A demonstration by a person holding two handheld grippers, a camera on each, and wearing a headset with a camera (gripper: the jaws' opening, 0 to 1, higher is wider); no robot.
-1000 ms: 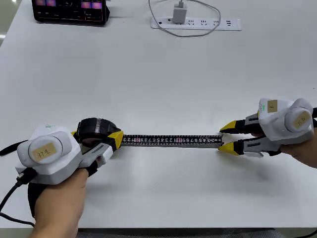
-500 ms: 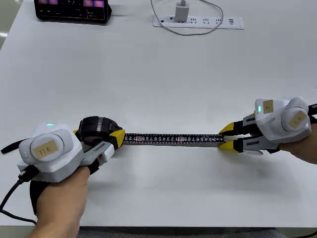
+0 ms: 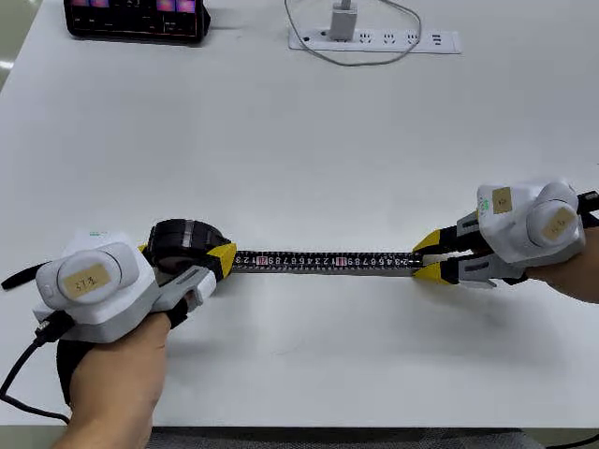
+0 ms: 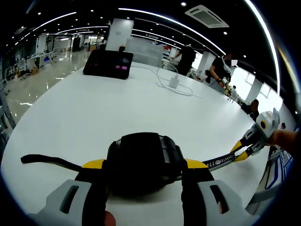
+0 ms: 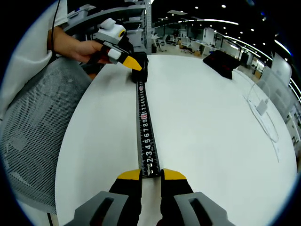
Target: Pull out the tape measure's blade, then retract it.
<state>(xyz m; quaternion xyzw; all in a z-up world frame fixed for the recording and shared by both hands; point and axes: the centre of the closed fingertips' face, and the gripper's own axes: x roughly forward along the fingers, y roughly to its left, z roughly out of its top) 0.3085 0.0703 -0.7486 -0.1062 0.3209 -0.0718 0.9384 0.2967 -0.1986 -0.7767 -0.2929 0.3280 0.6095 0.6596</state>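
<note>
**Tape blade drawn out between two grippers; retraction yet to come**

On a white table (image 3: 299, 140), the left gripper (image 3: 208, 271) clamps its jaws on either side of the black tape case (image 3: 182, 245). The blade (image 3: 323, 263) runs flat along the table to the right gripper (image 3: 429, 257), whose yellow-tipped jaws appear to pinch the blade's end.

The pull-out looks done or nearly so. Letting the blade run back into the case is what remains.

The blade lies near the table's front edge, parallel to it, and the hands sit close to that edge. Behind the blade the table is bare. A power strip (image 3: 374, 41) and a dark device (image 3: 136, 17) sit well apart at the far edge.
</note>
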